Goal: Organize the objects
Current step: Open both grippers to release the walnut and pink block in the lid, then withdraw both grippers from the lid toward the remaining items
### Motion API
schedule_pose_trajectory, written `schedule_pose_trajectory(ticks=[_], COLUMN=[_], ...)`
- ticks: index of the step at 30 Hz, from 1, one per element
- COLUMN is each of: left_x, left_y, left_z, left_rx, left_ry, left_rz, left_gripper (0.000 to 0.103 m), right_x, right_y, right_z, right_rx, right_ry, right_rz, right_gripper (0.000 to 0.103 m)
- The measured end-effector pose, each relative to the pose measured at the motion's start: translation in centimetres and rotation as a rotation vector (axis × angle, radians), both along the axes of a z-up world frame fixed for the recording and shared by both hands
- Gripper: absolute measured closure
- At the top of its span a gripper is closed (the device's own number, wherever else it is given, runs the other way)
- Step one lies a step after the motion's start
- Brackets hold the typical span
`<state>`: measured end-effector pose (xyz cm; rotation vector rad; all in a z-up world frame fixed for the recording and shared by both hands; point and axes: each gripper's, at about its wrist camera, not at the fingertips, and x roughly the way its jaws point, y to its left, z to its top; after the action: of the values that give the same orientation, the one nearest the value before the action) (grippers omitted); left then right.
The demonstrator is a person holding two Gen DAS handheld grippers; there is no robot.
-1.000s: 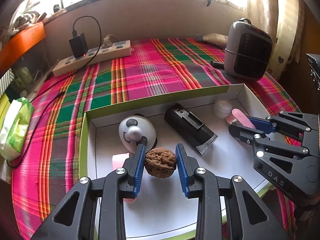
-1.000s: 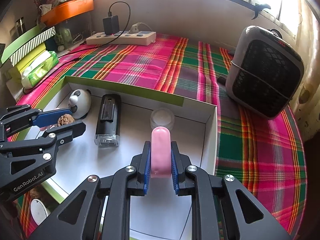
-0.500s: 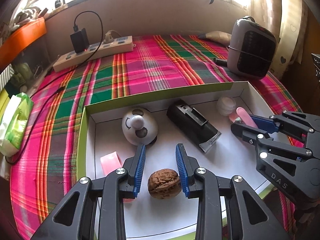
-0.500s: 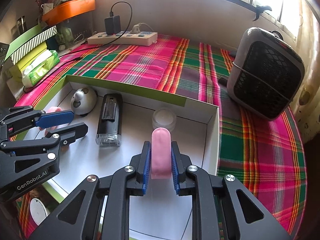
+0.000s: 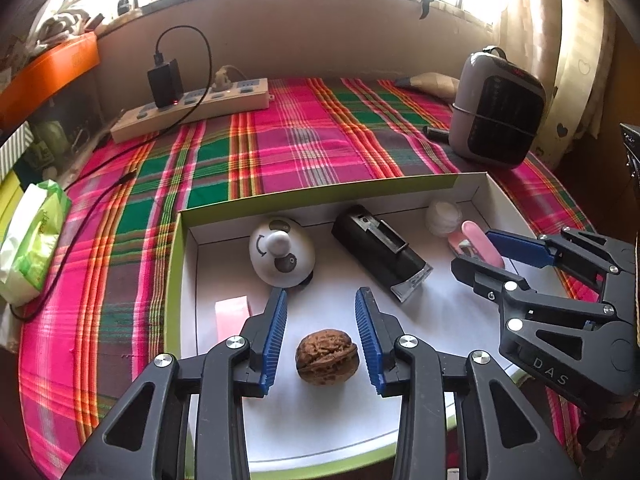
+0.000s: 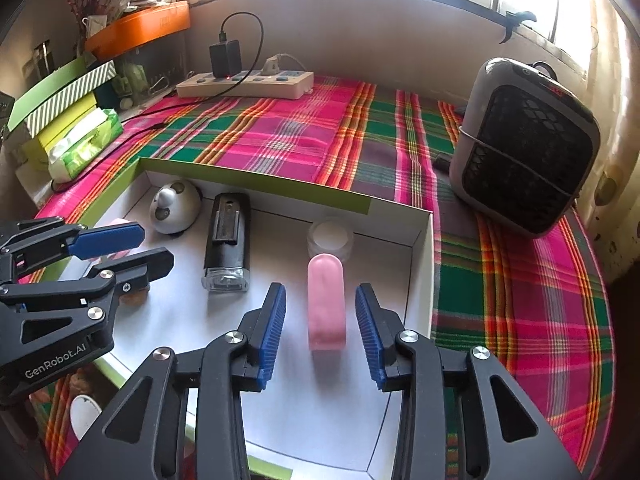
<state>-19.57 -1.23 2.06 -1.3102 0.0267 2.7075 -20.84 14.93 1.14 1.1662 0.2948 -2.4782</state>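
Note:
A brown walnut (image 5: 326, 356) lies on the floor of the white box with the green rim (image 5: 320, 192). My left gripper (image 5: 321, 298) straddles the walnut with its jaws opening, and the blue pads stand clear of it on both sides. In the right wrist view a pink capsule-shaped case (image 6: 326, 304) sits, slightly blurred, on the box (image 6: 256, 178) floor. My right gripper (image 6: 320, 292) is around it, jaws opening, with a gap on each side. Each gripper also shows in the other view: the right gripper (image 5: 478, 252) and the left gripper (image 6: 152, 246).
The box also holds a white round panda toy (image 5: 280, 252), a black torch-like device (image 5: 380, 252), a small white jar (image 5: 442, 216) and a pink block (image 5: 231, 316). A power strip (image 5: 192, 108), a grey heater (image 5: 496, 108) and a tissue pack (image 5: 32, 240) lie on the plaid cloth.
The left gripper let go of the walnut, which dropped to the box floor, and its jaws widened. The right gripper's jaws came off the pink case.

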Motion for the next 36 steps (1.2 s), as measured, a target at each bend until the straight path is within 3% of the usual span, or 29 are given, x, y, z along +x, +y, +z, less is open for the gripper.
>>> schedule_pose_trajectory(ticks=[20,36], left_x=[5.7,11.4], left_y=[-1.7,-3.8], left_z=[2.4,1.9], left_rx=[0.057,0.117], left_ry=[0.074,0.086], left_rz=[0.055,0.106], left_gripper=[0.069,0.068], right_x=[4.9,11.4], right_y=[1.3,0.3], right_z=[2.7,3.1], right_rx=[-0.053,-0.113], right_ry=[0.078,0.086], right_rz=[-0.034,0.071], right_gripper=[0.065,0.062])
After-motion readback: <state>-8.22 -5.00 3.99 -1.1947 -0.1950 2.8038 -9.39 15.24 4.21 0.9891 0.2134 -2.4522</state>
